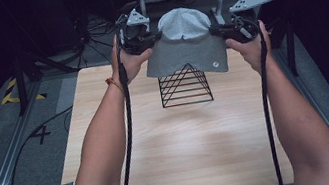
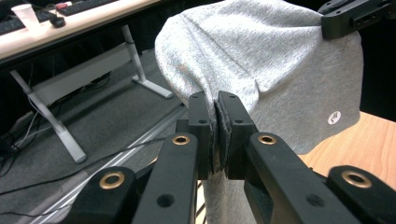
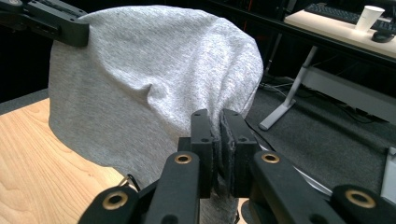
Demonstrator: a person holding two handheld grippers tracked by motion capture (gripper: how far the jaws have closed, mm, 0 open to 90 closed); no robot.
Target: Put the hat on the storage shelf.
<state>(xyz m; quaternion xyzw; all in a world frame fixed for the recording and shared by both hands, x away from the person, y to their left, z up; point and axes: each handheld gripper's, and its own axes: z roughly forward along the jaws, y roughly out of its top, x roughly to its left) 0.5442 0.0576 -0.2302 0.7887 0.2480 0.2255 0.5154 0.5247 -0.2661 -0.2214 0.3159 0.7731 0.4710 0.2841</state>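
- A light wooden table (image 1: 174, 162) carries the things.
- A black wire rack (image 1: 185, 86) stands directly on it, toward the table's far edge.

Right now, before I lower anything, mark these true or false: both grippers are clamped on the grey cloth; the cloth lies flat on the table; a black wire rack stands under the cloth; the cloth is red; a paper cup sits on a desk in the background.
1. Both the left gripper and the right gripper are clamped on the grey cloth. True.
2. The cloth lies flat on the table. False: it hangs in the air between the grippers.
3. A black wire rack stands under the cloth. True.
4. The cloth is red. False: it is grey.
5. A paper cup sits on a desk. True.
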